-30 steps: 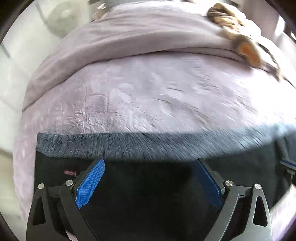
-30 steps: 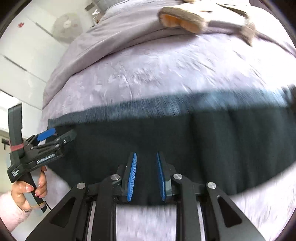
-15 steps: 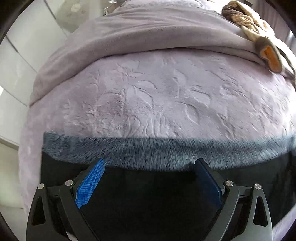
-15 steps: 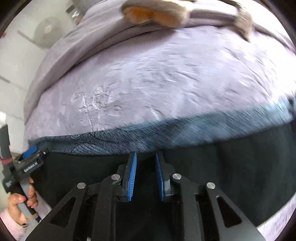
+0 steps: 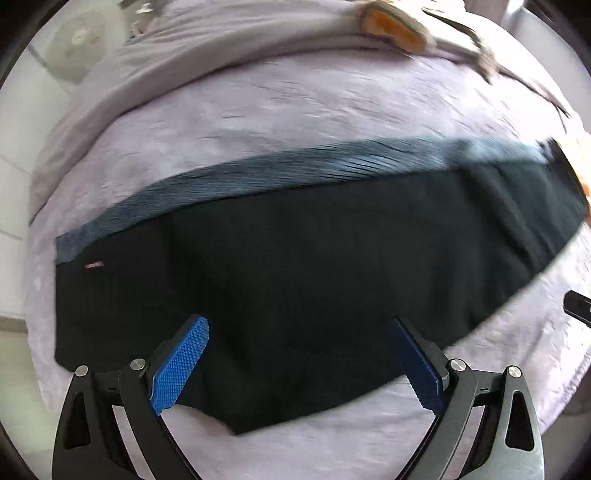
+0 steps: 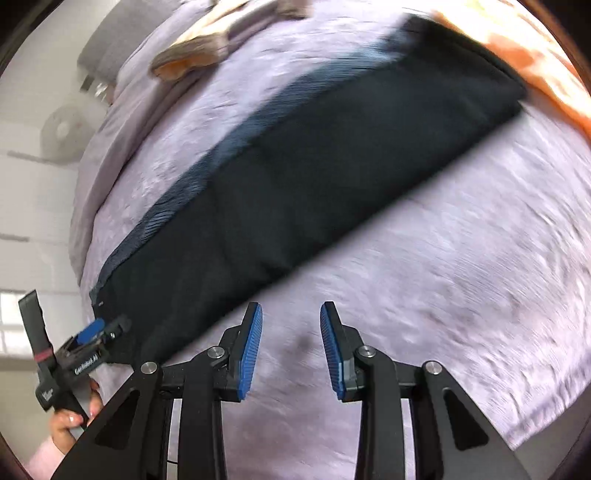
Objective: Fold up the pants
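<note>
Black pants (image 5: 314, 258) lie flat as one long band on the lilac bedspread (image 5: 295, 110), with a grey fleecy strip (image 5: 295, 166) showing along their far edge. My left gripper (image 5: 298, 325) hovers wide open over the near edge of the pants at their broad end, holding nothing. In the right wrist view the pants (image 6: 314, 166) run diagonally and the left gripper (image 6: 92, 332) sits at their lower left end in a hand. My right gripper (image 6: 291, 310) is over bare bedspread just off the near edge of the pants, its jaws opening with nothing between them.
A tan and orange garment (image 5: 391, 26) lies at the far side of the bed, on a folded lilac blanket (image 5: 221, 48). Orange cloth (image 6: 535, 62) borders the pants' far end. A white fan (image 6: 62, 129) stands beyond the bed on the left.
Both grippers have drawn back from the pants, so more of them shows. The right gripper has slid off the black cloth onto the bedspread, rolled, and its jaws have widened. The left stays open.
</note>
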